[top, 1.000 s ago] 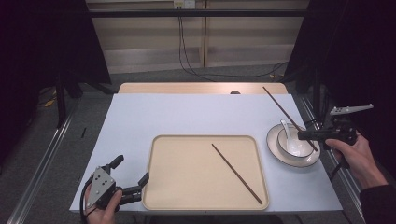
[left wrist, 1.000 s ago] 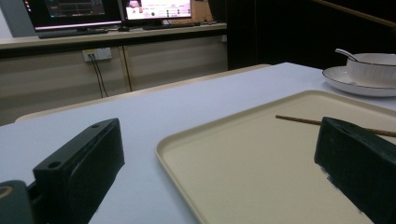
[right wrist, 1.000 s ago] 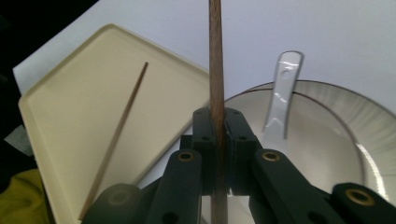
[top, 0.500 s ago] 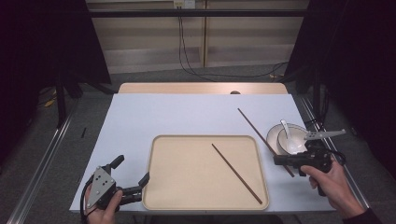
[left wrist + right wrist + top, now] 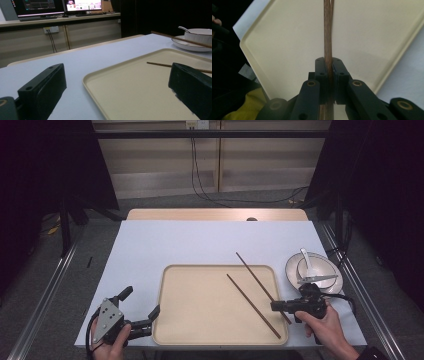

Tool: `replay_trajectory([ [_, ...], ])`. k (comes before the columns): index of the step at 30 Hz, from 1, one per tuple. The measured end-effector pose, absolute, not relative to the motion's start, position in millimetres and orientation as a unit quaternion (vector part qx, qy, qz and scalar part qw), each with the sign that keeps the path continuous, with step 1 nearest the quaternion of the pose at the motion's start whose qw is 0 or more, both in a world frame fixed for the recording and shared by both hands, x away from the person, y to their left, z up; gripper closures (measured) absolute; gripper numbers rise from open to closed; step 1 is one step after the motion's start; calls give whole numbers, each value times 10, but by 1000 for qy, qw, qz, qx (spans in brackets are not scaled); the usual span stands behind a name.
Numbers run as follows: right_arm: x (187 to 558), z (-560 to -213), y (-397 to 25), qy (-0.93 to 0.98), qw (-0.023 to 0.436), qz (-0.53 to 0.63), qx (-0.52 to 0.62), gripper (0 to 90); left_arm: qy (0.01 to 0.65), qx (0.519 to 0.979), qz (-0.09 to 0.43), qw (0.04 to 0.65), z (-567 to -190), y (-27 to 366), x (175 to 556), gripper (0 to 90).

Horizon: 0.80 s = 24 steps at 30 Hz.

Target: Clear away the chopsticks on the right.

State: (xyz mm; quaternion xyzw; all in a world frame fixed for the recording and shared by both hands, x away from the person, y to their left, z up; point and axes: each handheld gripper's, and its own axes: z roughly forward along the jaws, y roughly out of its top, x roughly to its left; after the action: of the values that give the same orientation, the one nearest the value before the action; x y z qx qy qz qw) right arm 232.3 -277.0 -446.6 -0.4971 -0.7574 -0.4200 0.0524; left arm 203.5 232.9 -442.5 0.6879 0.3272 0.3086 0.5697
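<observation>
Now the second chopstick [image 5: 260, 285] has come over the tray [image 5: 200, 320], clamped near its lower end between the shut jaws of the right gripper [image 5: 280, 306]; it slants from the tray's near right up past the far rim toward the table [image 5: 175, 240]. A second ago that gripper was over by the bowl [image 5: 315, 270] at the far right, with the stick out beyond the tray altogether. Its mate, the first chopstick [image 5: 252, 306], lies flat on the tray just left of it, almost parallel, and hasn't budged. From the right gripper view the held stick [image 5: 328, 37] runs straight up between the jaws over the tray's bare floor. I'd judge it is about to be laid beside the first, and the pair would then be set. The left gripper [image 5: 142, 317] waits at the tray's near left corner, jaws apart, holding nothing, as before. The spoon [image 5: 306, 260] rests in the bowl on its plate [image 5: 334, 282].
</observation>
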Motion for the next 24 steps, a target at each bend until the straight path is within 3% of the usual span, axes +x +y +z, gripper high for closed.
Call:
replay_trajectory([
  [11,2356,-4713,-2682,-758,79,-374,-529,850,326,688,306,572,-4427,2313,2029,13],
  [24,2363,-4734,-2654,-759,80,-364,-534,838,326,689,309,569,-4426,2317,2033,14],
])
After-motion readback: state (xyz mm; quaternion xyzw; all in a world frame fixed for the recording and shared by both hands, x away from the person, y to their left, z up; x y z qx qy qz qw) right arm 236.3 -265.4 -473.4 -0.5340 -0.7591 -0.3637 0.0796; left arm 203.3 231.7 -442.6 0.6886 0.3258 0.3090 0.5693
